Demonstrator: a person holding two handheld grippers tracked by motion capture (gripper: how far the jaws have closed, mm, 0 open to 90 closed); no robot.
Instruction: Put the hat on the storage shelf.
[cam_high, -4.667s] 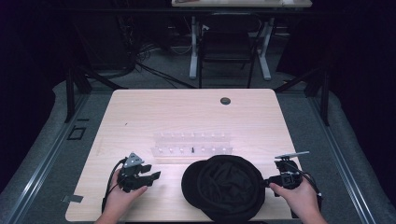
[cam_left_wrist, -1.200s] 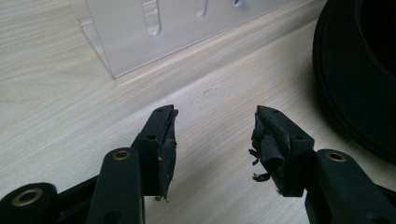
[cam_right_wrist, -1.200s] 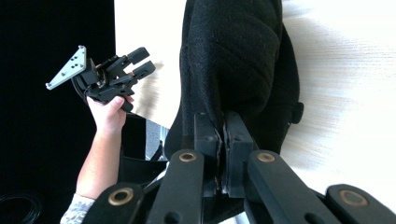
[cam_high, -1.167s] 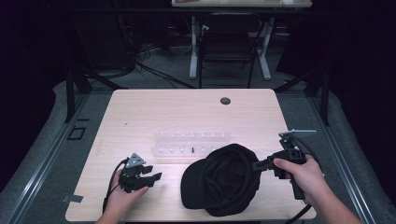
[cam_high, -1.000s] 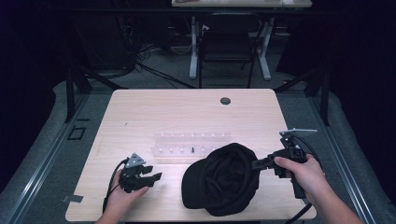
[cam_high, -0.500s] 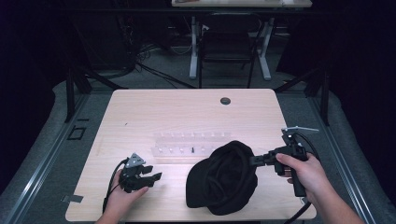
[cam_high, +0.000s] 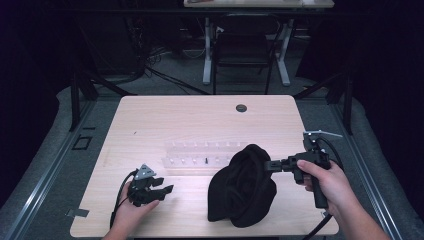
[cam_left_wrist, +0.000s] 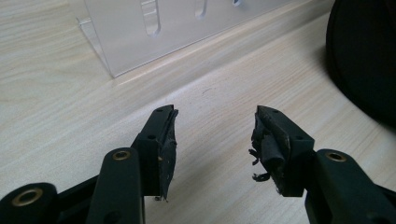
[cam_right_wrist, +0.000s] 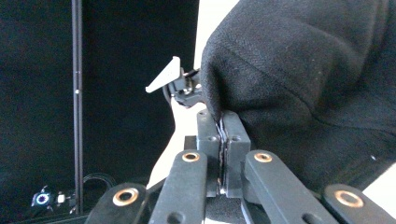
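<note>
High view: black cap (cam_high: 243, 187), soft, light, sags when lifted
Right gripper (cam_high: 272, 165): clamped on cap edge
Left gripper (cam_high: 161, 191): open, empty

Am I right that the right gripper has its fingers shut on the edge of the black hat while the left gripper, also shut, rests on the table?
Not quite. The left gripper is open: the left gripper view shows a clear gap between its fingers, with bare table between them. The rest holds: the right gripper has its fingers shut on the edge of the black hat.
</note>
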